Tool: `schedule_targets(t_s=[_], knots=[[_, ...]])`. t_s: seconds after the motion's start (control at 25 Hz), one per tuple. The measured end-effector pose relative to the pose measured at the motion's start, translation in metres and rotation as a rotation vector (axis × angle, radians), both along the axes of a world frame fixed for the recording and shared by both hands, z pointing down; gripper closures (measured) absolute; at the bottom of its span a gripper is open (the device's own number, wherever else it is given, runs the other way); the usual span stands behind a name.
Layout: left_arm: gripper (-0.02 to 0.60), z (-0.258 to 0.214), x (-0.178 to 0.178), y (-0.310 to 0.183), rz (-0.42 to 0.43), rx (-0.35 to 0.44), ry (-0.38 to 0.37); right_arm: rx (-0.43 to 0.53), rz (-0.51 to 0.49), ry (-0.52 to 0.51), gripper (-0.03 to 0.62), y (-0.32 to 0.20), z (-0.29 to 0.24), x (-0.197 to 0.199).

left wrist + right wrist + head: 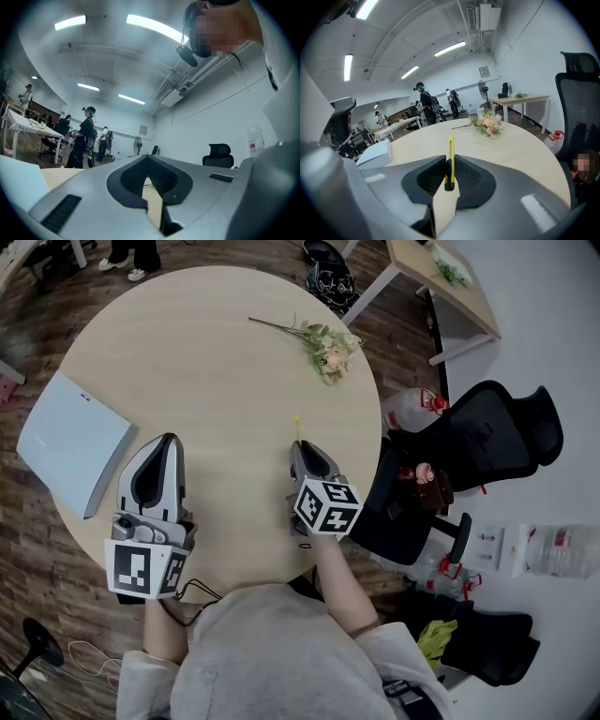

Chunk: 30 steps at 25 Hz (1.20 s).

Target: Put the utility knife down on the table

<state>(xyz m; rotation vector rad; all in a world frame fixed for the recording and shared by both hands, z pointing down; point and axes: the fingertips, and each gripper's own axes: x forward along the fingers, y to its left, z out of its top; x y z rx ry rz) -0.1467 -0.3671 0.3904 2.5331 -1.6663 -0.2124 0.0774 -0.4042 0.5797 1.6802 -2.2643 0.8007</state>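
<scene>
The yellow utility knife (451, 150) stands on edge between the jaws of my right gripper (449, 164), which is shut on it. Its front end sticks out past the fingertips. In the head view only the knife's yellow tip (296, 423) shows ahead of the right gripper (302, 446), low over the round wooden table (216, 381) near its front right edge. My left gripper (169, 439) lies at the table's front left. Seen in the left gripper view, the left gripper (148, 159) has its jaws together with nothing between them.
A pale blue flat box (70, 442) lies at the table's left edge, partly overhanging. A sprig of flowers (326, 348) rests at the far right of the table. A black office chair (487, 437) stands close on the right. People stand in the room's background.
</scene>
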Motion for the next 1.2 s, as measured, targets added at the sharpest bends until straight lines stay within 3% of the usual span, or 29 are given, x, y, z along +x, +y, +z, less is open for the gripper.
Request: schedule_targets(t_s=[0.44,1.2], knots=[[0.574,0.018,-0.005,-0.007,-0.001,-0.047,0.024,-0.16,0.014,0.034,0.53,-0.009,0.062,-0.002],[0.574,0.03,-0.011,-0.012,-0.018,-0.074,0.032,-0.262,-0.007,0.104,0.53,-0.015,0.101,-0.002]])
